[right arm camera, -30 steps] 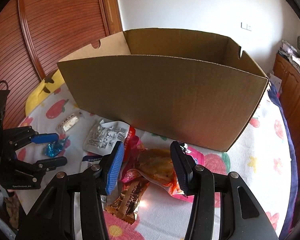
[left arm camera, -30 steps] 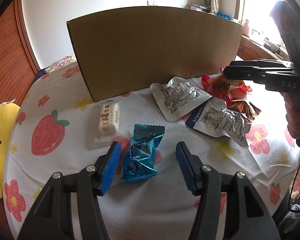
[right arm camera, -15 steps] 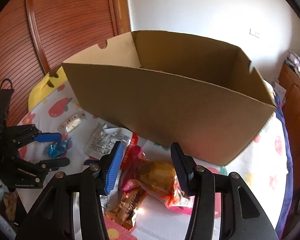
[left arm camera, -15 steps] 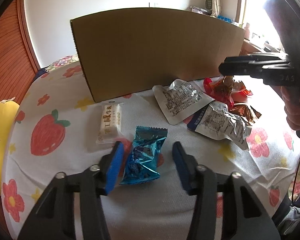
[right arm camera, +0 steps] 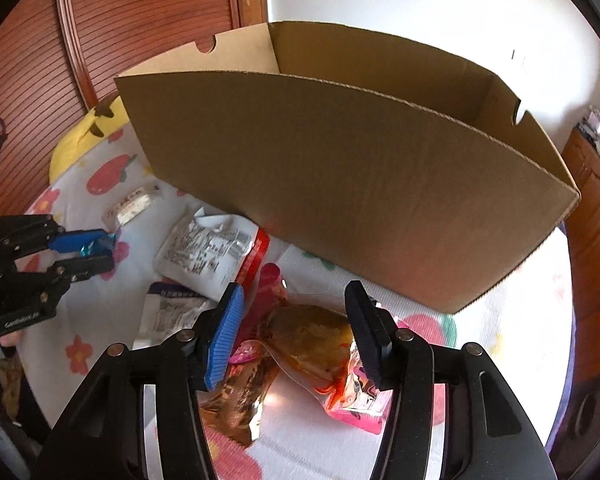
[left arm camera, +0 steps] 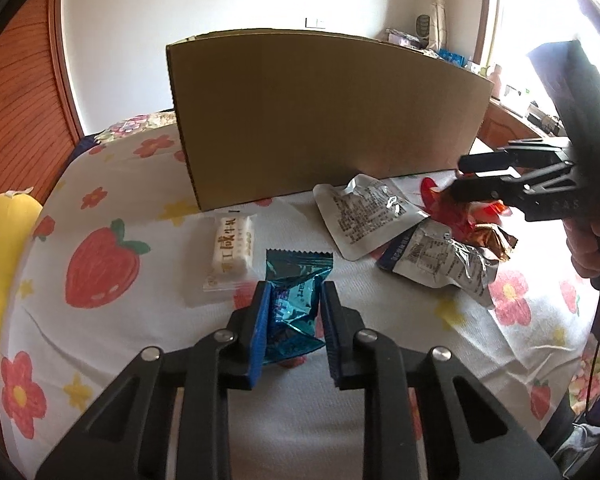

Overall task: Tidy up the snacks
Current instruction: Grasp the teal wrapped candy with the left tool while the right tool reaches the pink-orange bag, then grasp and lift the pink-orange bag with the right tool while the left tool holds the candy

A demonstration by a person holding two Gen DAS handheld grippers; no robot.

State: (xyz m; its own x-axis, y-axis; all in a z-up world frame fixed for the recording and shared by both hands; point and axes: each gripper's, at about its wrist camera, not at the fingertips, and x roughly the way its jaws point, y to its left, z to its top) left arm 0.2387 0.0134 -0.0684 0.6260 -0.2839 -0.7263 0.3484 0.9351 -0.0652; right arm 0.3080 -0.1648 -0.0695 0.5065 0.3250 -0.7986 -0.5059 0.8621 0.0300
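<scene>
Landmark: cardboard box (left arm camera: pixel 324 120), open-topped so snacks can drop in. L gripper (left arm camera: pixel 293 308) jaws have just been closing, now clamped on the blue candy wrapper (left arm camera: pixel 296 304) in front of the box, ready for lift. R gripper (right arm camera: pixel 296 328) jaws apart, widening, straddling the orange snack pouch (right arm camera: pixel 312 336) near the box's front wall, not yet pinched.
</scene>
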